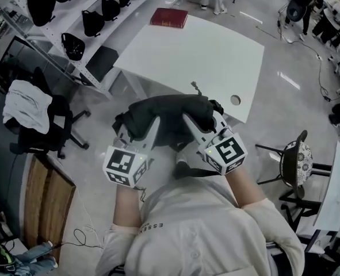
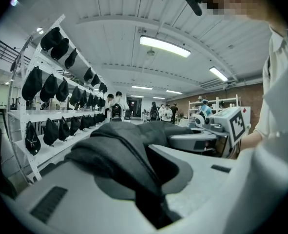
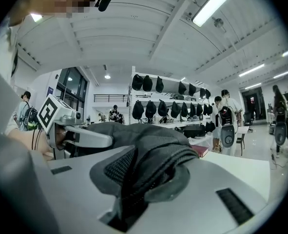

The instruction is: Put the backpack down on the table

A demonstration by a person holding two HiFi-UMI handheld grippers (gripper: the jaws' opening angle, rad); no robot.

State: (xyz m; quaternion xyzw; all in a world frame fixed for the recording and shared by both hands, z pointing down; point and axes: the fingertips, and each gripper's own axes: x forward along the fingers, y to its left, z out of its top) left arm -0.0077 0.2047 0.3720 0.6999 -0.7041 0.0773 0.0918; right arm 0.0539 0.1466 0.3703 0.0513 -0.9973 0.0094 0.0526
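In the head view a black backpack (image 1: 168, 115) hangs in the air between both grippers, over the near edge of the white table (image 1: 210, 56). My left gripper (image 1: 145, 132) is shut on a fold of the backpack's dark fabric (image 2: 129, 155) at its left side. On the right side my right gripper (image 1: 188, 122) is shut on a padded mesh strap (image 3: 148, 165). From the left gripper view the right gripper (image 2: 202, 139) shows beyond the bag, and the right gripper view shows the left gripper (image 3: 78, 135) the same way. The bag's underside is hidden.
A red book (image 1: 169, 18) lies at the table's far edge. White shelving (image 1: 89, 22) with several black bags runs along the left. An office chair (image 1: 40, 119) with a white cloth stands at left, a stool (image 1: 293, 160) at right. People stand in the background.
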